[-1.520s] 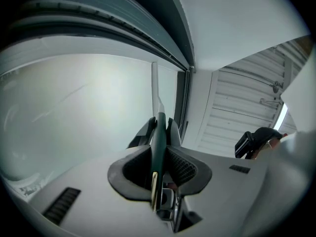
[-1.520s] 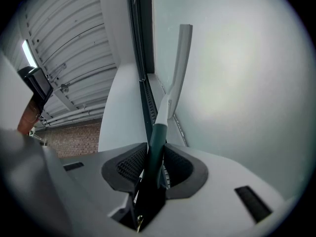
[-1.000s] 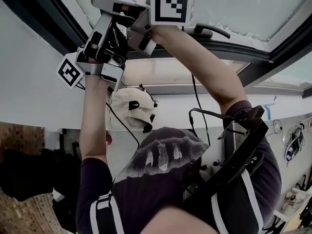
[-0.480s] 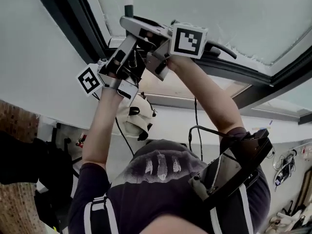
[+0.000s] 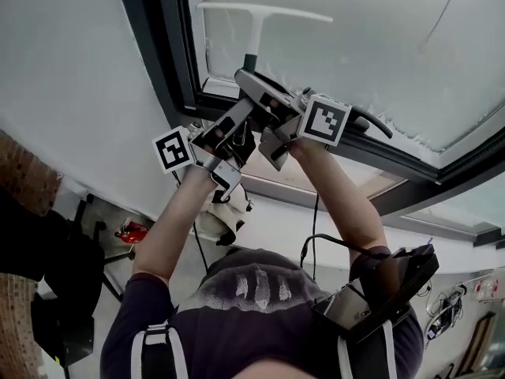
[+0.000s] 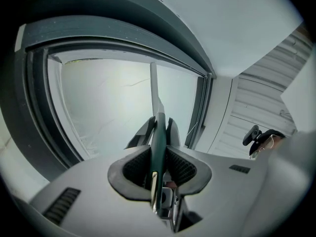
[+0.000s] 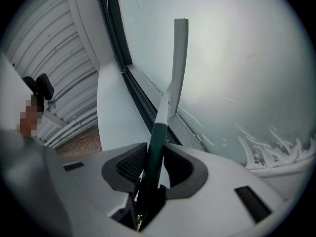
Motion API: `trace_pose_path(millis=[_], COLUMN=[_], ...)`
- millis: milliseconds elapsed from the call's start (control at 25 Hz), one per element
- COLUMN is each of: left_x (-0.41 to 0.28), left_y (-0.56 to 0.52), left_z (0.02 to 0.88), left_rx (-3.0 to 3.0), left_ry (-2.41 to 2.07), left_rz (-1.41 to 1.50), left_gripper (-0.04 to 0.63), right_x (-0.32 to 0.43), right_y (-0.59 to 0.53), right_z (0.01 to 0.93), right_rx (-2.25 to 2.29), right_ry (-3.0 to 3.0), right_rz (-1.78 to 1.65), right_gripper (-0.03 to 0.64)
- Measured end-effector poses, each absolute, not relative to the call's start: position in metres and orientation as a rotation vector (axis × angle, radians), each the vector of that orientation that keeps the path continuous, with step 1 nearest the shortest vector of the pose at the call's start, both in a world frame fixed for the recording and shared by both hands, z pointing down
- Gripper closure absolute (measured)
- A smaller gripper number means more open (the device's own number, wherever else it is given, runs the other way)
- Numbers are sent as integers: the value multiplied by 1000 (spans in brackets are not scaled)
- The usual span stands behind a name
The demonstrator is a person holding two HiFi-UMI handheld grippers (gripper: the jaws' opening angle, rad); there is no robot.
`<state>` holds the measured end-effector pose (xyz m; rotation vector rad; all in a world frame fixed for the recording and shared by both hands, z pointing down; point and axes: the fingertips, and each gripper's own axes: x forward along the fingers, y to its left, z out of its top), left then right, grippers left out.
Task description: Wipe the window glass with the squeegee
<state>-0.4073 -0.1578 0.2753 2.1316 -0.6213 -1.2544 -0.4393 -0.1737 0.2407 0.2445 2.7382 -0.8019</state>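
Both arms reach up in the head view, and the left gripper (image 5: 246, 93) and right gripper (image 5: 267, 101) overlap so closely that their tips are hard to separate. Each gripper view shows its jaws clamped on the dark handle of the squeegee (image 5: 254, 34), whose lower end is buried between them. Its white blade lies across the glass (image 5: 379, 46), near the dark frame (image 5: 166, 46). Actual contact is unclear. White streaks (image 7: 276, 142) smear the pane's edge.

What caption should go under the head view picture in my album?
Left claw and right claw both clamp the squeegee handle, blade up at the window glass.
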Motion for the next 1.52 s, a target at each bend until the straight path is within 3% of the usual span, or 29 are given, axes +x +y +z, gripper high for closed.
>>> trace_pose_path(millis=[1000,1520], left_x=[-394,-360], left_y=[-151,-133], left_z=[340,263], left_rx=[1978,2234], left_ry=[-710,-580], left_rz=[-1201,-1218], left_gripper=[505,505], right_x=[-427,-385], right_y=[-173,-148], right_z=[308,224], right_rx=[192,164], right_ry=[2689,2695], right_rz=[-995,-603], right_gripper=[506,506])
